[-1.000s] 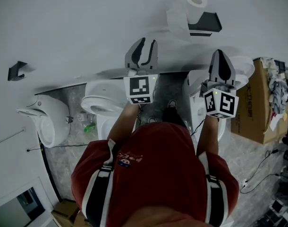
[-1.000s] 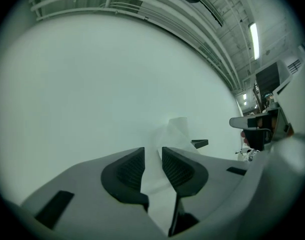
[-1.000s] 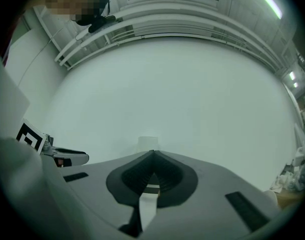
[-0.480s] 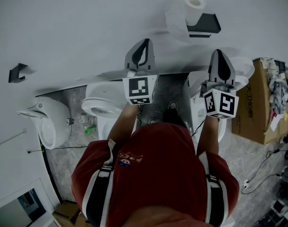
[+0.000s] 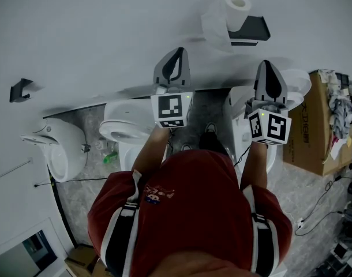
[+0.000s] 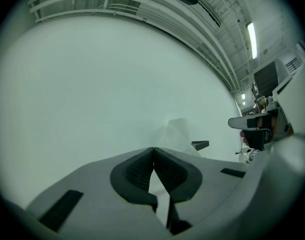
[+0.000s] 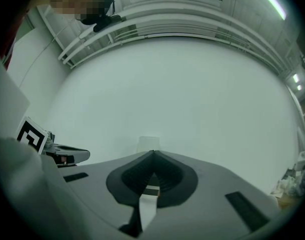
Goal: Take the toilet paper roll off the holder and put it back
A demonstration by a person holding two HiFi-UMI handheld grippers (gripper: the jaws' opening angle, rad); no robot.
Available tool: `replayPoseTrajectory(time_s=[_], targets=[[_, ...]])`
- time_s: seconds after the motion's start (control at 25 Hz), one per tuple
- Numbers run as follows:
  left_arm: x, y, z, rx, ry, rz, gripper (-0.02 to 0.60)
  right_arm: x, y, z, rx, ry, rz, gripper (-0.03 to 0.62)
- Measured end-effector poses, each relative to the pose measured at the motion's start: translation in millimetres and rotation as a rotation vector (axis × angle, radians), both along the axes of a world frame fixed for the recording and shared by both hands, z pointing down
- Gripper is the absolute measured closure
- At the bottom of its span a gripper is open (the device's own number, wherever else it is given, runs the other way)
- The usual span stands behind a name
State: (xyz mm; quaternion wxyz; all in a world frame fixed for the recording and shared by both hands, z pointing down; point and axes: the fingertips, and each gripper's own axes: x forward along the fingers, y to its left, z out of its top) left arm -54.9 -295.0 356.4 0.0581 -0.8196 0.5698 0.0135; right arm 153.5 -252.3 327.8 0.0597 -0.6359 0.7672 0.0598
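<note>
A white toilet paper roll (image 5: pixel 236 7) sits on a dark holder (image 5: pixel 252 29) fixed to the white wall, a loose sheet hanging at its left. My left gripper (image 5: pixel 175 52) is shut and empty, below and left of the roll and well apart from it. My right gripper (image 5: pixel 270 65) is shut and empty too, below the holder. In the left gripper view the closed tips (image 6: pixel 153 149) point at the wall, with the hanging paper (image 6: pixel 180 133) and the holder (image 6: pixel 201 144) just to their right. In the right gripper view the roll (image 7: pixel 148 142) shows right behind the closed tips (image 7: pixel 152 152).
Two white toilets (image 5: pixel 127 128) (image 5: pixel 55 149) stand on the grey floor below the wall, and a third (image 5: pixel 294 82) is under my right gripper. A cardboard box (image 5: pixel 314 126) stands at the right, with cables on the floor. A black hook (image 5: pixel 20 88) is on the wall at left.
The left gripper's jaws, open a second ago, have closed with nothing between them. Both hands have stayed in place.
</note>
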Motion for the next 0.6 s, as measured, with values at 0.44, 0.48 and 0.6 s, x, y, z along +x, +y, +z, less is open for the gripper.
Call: replayPoseTrajectory(time_s=[0.44, 0.48, 0.6], targets=[[3.1, -2.5, -0.1, 0.008, -0.004, 0.017, 0.563, -2.8, -5.9, 1.8, -0.007, 0.007, -0.005, 0.585], [3.0, -2.3, -0.3, 0.009, -0.005, 0.018, 0.563, -3.4, -5.9, 1.8, -0.007, 0.008, -0.005, 0.585], [2.6, -1.5, -1.5, 0.014, -0.007, 0.022, 0.563, -4.7, -5.4, 1.5, -0.010, 0.013, -0.006, 0.585]])
